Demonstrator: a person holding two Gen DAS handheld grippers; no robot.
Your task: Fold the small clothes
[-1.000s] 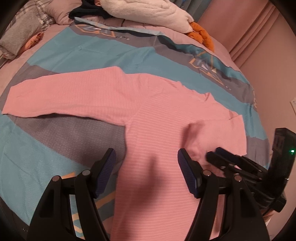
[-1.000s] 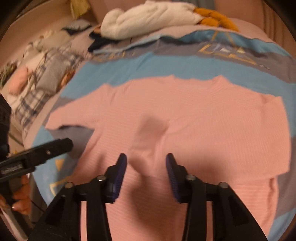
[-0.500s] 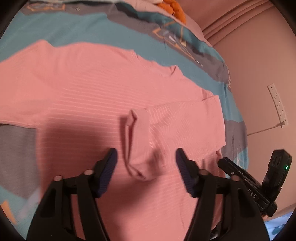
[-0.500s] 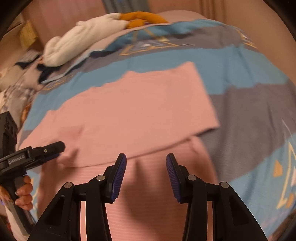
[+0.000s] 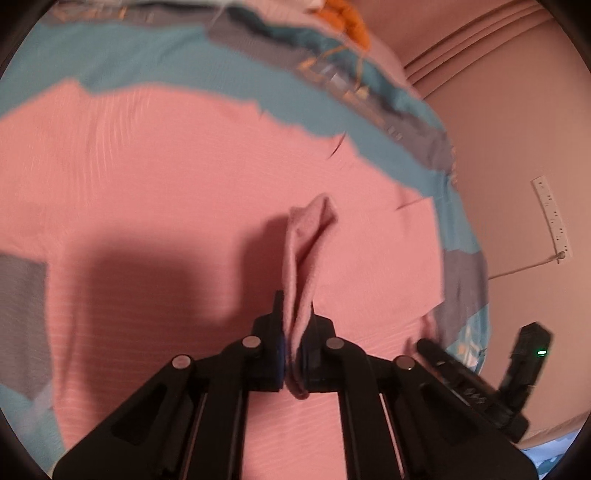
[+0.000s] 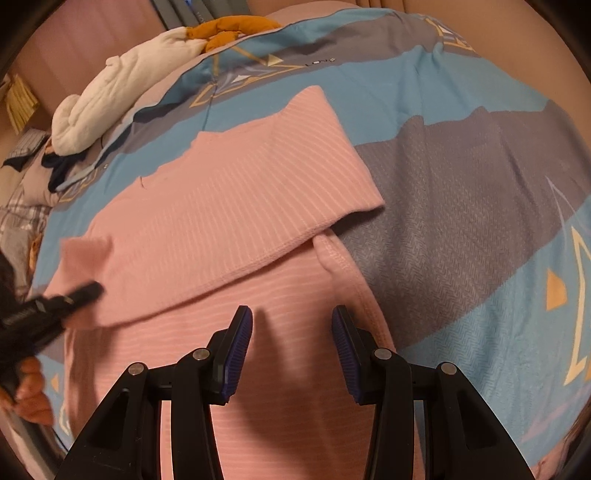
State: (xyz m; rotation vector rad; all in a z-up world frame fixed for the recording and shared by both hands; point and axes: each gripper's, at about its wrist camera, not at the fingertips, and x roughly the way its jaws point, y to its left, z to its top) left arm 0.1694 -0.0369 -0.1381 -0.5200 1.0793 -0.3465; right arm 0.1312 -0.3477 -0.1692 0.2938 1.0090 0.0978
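Observation:
A pink long-sleeved ribbed top (image 5: 155, 192) lies flat on the bed, its right sleeve (image 6: 236, 206) folded across the body. My left gripper (image 5: 295, 354) is shut on the cuff of that folded sleeve (image 5: 306, 240), which stands up between the fingers. It shows at the left of the right wrist view (image 6: 74, 295). My right gripper (image 6: 291, 347) is open and empty, just above the top's lower body near its right side seam (image 6: 343, 269). It also shows low right in the left wrist view (image 5: 454, 365).
The bed has a blue, grey and pink patterned cover (image 6: 461, 192). A white fleece item (image 6: 122, 92) and an orange item (image 6: 229, 29) lie at the far side. A pink wall with a white power strip (image 5: 552, 218) is at the right.
My left gripper has closed on the sleeve cuff, which was lying loose between its open fingers. My right gripper has shifted right toward the top's side seam, still open.

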